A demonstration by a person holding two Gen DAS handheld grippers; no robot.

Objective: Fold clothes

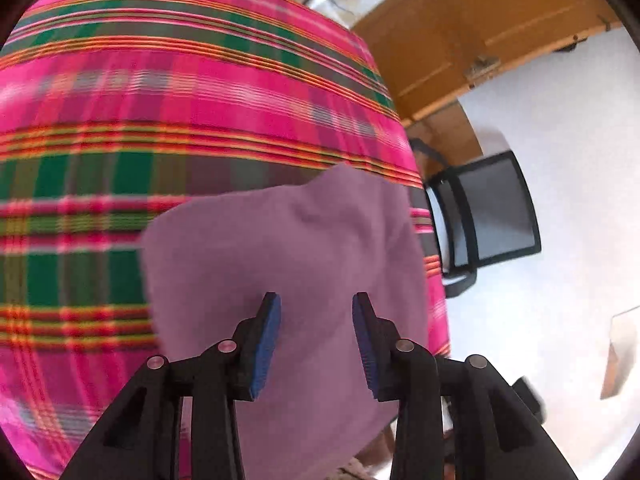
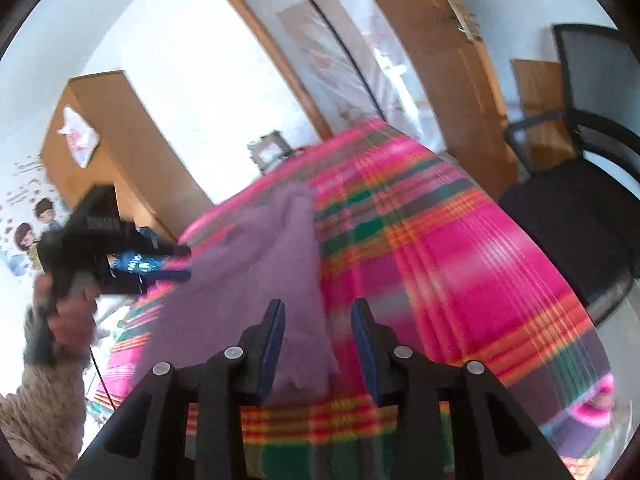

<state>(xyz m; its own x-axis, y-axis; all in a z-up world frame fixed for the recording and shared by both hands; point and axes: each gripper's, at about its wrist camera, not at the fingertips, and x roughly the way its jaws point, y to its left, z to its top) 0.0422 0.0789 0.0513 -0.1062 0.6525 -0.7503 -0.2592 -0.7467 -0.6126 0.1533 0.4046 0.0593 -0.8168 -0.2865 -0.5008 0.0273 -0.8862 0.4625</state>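
A mauve cloth (image 1: 280, 256) lies on a table covered by a pink, green and orange plaid cover (image 1: 160, 92). My left gripper (image 1: 316, 320) is open, its blue pads apart above the cloth, holding nothing. In the right wrist view the same cloth (image 2: 272, 264) stretches along the plaid cover (image 2: 460, 248). My right gripper (image 2: 318, 332) is open over the cloth's near edge. The left gripper (image 2: 176, 264), held in a hand, hovers at the cloth's far left edge.
A black mesh chair (image 1: 492, 212) stands by the table's edge, also in the right wrist view (image 2: 580, 184). Wooden doors (image 2: 440, 60) and a wooden cabinet (image 2: 120, 140) stand behind. A small frame (image 2: 268, 148) sits at the table's far end.
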